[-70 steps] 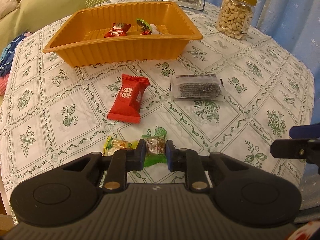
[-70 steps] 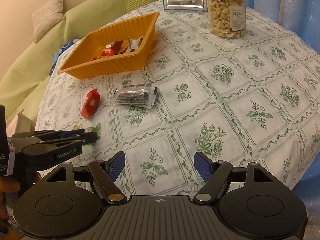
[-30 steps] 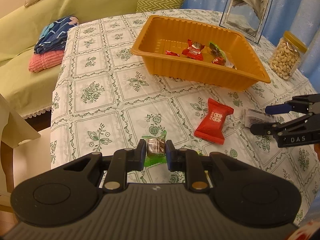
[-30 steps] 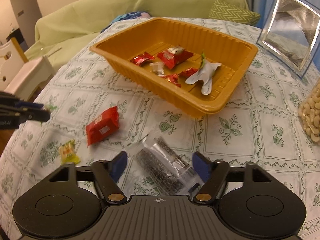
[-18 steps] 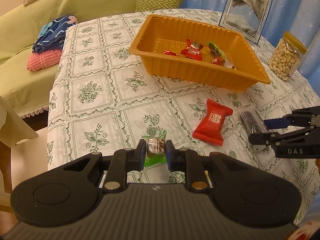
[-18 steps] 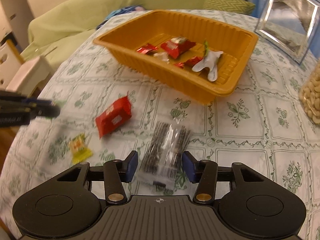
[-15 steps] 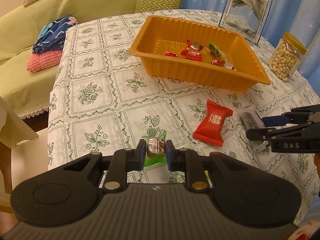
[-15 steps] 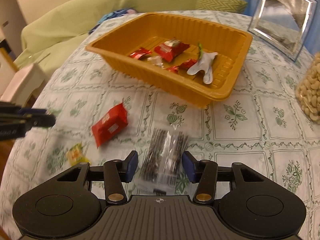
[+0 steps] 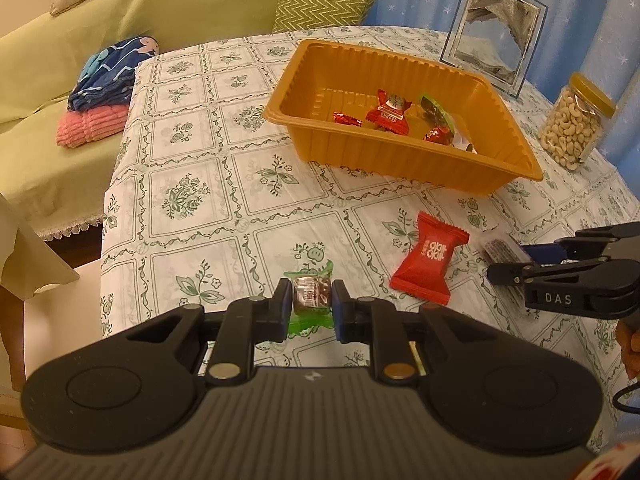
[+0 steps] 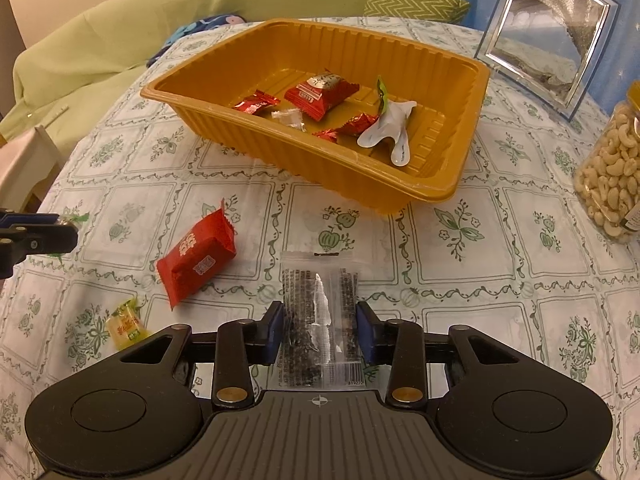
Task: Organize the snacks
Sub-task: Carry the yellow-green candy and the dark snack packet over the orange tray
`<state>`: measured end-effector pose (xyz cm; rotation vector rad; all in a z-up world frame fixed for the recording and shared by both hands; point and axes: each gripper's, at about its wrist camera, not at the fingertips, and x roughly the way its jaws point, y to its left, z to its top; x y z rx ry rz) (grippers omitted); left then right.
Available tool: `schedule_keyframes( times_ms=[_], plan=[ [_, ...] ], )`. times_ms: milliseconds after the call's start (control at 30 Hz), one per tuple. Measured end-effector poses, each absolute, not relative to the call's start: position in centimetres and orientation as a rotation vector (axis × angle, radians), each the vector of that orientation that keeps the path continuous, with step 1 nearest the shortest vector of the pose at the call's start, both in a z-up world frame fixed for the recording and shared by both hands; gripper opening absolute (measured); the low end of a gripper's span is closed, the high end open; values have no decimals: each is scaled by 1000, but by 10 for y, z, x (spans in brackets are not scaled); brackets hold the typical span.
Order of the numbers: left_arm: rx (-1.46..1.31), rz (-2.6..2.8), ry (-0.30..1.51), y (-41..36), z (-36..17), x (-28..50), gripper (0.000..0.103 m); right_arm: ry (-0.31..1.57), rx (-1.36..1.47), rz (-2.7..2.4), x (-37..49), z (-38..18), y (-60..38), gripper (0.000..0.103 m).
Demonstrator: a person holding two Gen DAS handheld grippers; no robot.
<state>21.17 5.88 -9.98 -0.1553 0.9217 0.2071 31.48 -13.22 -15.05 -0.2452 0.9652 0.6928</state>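
My left gripper (image 9: 311, 307) is shut on a small brown candy in a green wrapper (image 9: 312, 294), held just above the tablecloth. The jaws of my right gripper (image 10: 320, 330) are closing, and the blue pads (image 10: 275, 326) touch both long edges of a clear packet of dark snack (image 10: 318, 300) lying on the table. An orange tray (image 10: 320, 172) behind it holds several wrapped sweets. A red snack pack (image 10: 196, 258) and a yellow candy (image 10: 126, 324) lie loose to the left. The left wrist view shows the tray (image 9: 400, 160), the red pack (image 9: 430, 256) and the right gripper (image 9: 516, 260).
A jar of cashews (image 10: 612, 172) stands at the right, a silver picture frame (image 10: 548, 32) behind the tray. A green sofa with folded cloths (image 9: 100, 96) lies beyond the table's left edge. A hand (image 9: 630, 344) shows at the far right.
The right gripper's fingers have drawn in from wide apart to the clear packet's edges, and the packet now lies straight between them. The left gripper with its candy has kept still.
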Motion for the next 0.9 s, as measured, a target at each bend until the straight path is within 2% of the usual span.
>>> schedule_keyframes(
  times_ms=[200,467,900],
  plan=[
    [-152,192,913,58,-95,217,19,979,-132,717,311,-138,-148,37],
    [-154,159,864,61,-75,233,19,910,-28,744,313,-95,-159,37],
    [-72,109,771,72,-44,309,19,836,98,713,371,-64,-140,37]
  ],
)
